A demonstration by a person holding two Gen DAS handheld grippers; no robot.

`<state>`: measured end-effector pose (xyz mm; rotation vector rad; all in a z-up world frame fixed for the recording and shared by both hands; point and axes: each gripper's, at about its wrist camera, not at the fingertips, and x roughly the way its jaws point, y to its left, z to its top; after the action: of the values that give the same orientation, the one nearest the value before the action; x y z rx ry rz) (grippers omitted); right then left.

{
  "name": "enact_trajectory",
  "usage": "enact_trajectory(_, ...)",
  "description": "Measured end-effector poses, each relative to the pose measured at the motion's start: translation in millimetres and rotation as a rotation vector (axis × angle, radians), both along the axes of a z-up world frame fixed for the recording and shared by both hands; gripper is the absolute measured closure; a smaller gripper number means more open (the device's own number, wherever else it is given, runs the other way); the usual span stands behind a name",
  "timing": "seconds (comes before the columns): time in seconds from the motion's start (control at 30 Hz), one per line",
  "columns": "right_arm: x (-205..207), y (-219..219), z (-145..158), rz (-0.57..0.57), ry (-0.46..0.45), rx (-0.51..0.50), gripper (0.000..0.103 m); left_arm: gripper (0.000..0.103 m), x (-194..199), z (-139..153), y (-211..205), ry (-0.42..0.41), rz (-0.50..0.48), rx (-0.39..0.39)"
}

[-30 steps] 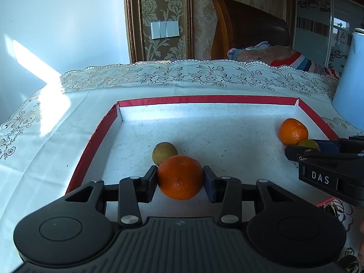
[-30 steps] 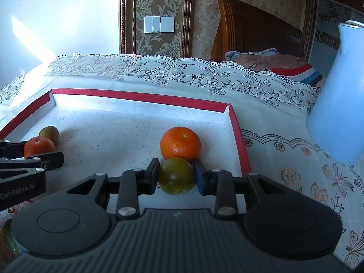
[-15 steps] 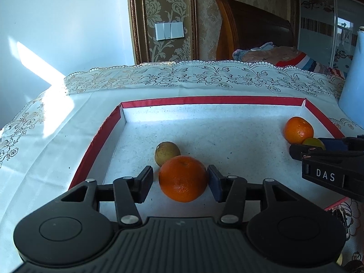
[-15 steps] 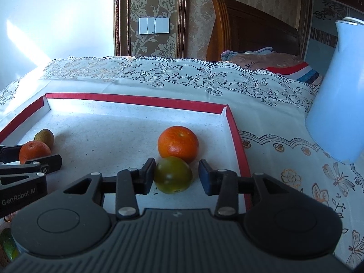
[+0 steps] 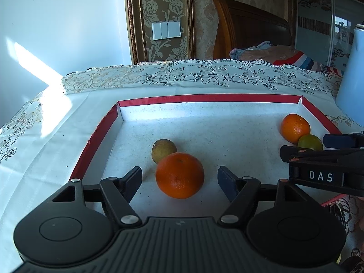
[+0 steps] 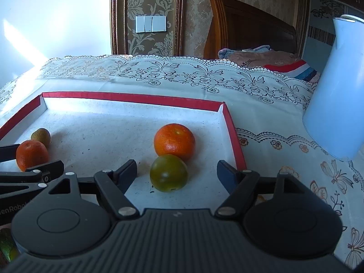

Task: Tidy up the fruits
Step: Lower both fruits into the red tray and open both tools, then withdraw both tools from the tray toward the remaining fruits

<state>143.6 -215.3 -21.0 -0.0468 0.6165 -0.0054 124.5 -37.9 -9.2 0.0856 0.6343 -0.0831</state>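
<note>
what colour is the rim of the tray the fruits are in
Red, around a speckled white inside; the tray rim shows best in the left wrist view.

Both hand-held grippers matte black w/ silver screws; left hand-held gripper (image 5: 179, 178), right hand-held gripper (image 6: 177, 174) marked "DAS".

The right tongs (image 6: 177, 174) are opening, and a round green fruit (image 6: 168, 173) sits between them, not touched. It touches a round orange fruit (image 6: 174, 141) behind it, inside the flat white tray with red edges (image 6: 234, 134).
</note>
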Motion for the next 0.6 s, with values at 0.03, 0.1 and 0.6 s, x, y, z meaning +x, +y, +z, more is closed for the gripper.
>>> enact_trajectory(0.03, 0, 0, 0, 0.001, 0.000, 0.000, 0.026, 0.030, 0, 0, 0, 0.000, -0.001, 0.000)
enact_trajectory(0.1, 0, 1, 0, 0.006, 0.002, 0.001, 0.022, 0.030, -1, 0, 0, 0.000, -0.003, 0.000)
enact_trajectory(0.6, -11, 1, 2, 0.016, -0.009, 0.011, 0.013, 0.029, -14, 4, 3, -0.039, -0.005, -0.008)
